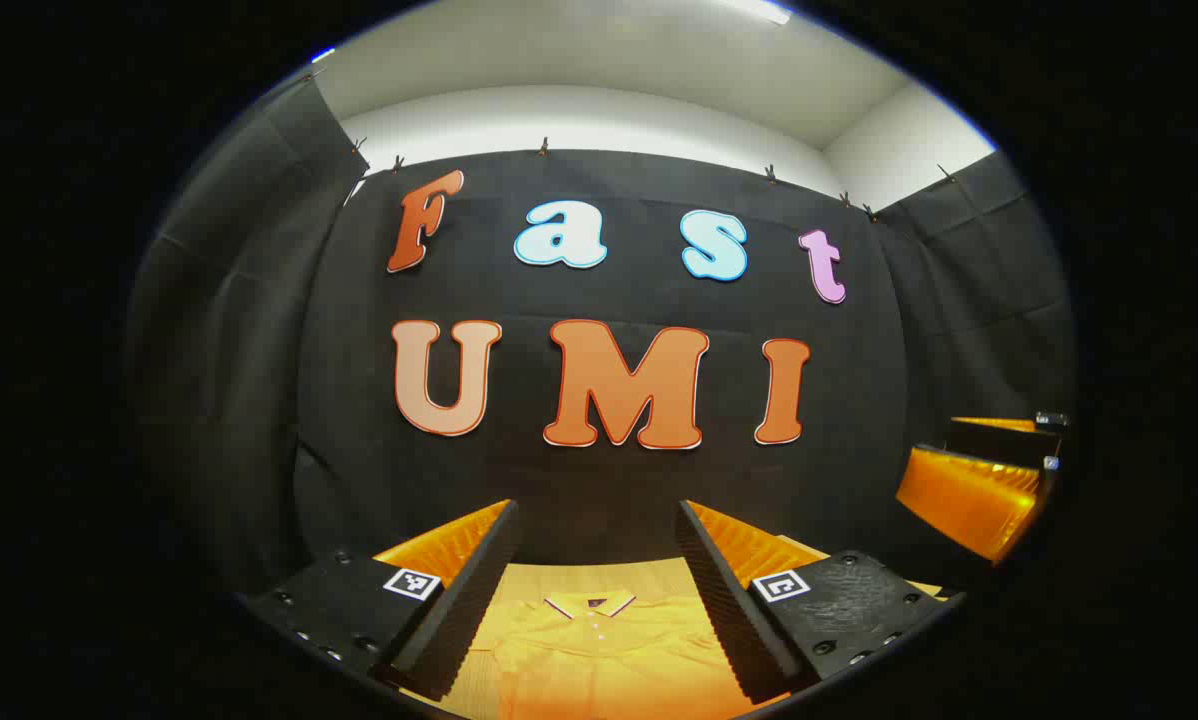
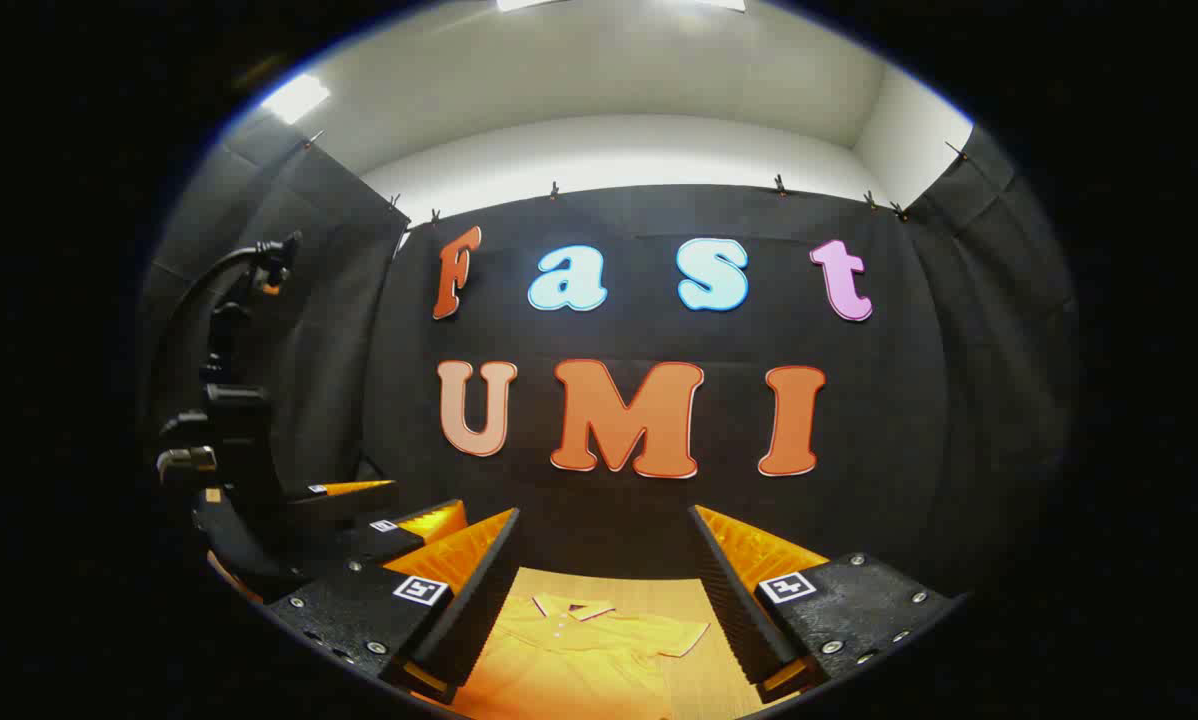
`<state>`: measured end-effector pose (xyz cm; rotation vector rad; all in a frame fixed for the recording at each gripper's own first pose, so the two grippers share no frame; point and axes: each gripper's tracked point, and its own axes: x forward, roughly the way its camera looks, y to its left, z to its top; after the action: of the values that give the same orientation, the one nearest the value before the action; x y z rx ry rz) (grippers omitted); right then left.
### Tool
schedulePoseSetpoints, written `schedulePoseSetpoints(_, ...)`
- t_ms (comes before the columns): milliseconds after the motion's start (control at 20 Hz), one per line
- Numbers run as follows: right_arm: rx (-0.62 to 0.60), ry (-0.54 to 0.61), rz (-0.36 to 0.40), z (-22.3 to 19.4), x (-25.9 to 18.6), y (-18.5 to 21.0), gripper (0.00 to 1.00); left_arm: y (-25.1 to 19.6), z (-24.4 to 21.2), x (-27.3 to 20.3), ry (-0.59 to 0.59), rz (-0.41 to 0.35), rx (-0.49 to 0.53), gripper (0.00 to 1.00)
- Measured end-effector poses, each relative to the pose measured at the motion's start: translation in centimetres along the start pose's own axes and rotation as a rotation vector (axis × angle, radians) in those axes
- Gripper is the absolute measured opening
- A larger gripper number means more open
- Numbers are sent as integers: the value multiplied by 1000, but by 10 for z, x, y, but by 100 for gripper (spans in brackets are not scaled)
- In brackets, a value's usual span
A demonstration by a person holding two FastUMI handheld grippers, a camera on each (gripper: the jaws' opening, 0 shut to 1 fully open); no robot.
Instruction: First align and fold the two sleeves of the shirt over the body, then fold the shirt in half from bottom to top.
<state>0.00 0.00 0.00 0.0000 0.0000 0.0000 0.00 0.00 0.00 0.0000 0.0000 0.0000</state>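
A: Yellow shirt point(image 1: 599, 650) lies flat on the counter point(image 2: 699, 620), below and between the left tool point(image 1: 596, 560) fingers.

B: Both tools gape apart (right tool point(image 2: 604, 570) too), holding nothing.

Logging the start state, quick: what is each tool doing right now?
Left tool: open, holding nothing, above the shirt.
Right tool: open, holding nothing, above the shirt.
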Motion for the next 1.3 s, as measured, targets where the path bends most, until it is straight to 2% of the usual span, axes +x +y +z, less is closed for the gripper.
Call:
schedulePoseSetpoints(100,47,-53,34,15,9,3,96,-2,3,11,-1,24,12,95)
schedulePoseSetpoints(150,66,-61,38,15,15,-1,97,-4,4,17,2,32,10,97)
schedulePoseSetpoints(250,38,-73,59,12,24,-9,97,-13,7,31,-4,35,-5,97)
schedulePoseSetpoints(350,-31,-40,46,-8,34,-29,97,-19,4,38,-8,47,1,97)
schedulePoseSetpoints(500,-38,38,74,-45,35,-40,98,-25,-6,40,-1,70,17,95)
schedulePoseSetpoints(650,-21,86,50,-65,42,-53,97,-20,-7,41,-12,81,37,97)
schedulePoseSetpoints(700,-25,78,40,-68,43,-54,98,-15,-8,44,-20,83,39,95)
schedulePoseSetpoints(750,-40,66,21,-69,46,-56,98,-9,-8,46,-28,80,42,97)
schedulePoseSetpoints(800,-56,59,0,-72,48,-57,97,-2,-8,48,-34,82,52,95)
schedulePoseSetpoints(950,-51,85,-18,-90,54,-47,98,23,-13,53,-22,82,76,97)
schedulePoseSetpoints(1000,-42,110,-19,-99,57,-46,98,31,-18,54,-9,89,76,95)
schedulePoseSetpoints(1150,-36,209,-59,-131,67,-57,98,58,-25,49,12,121,77,97)
schedulePoseSetpoints(1300,14,345,-103,-172,83,-75,98,70,-31,43,29,129,84,95)
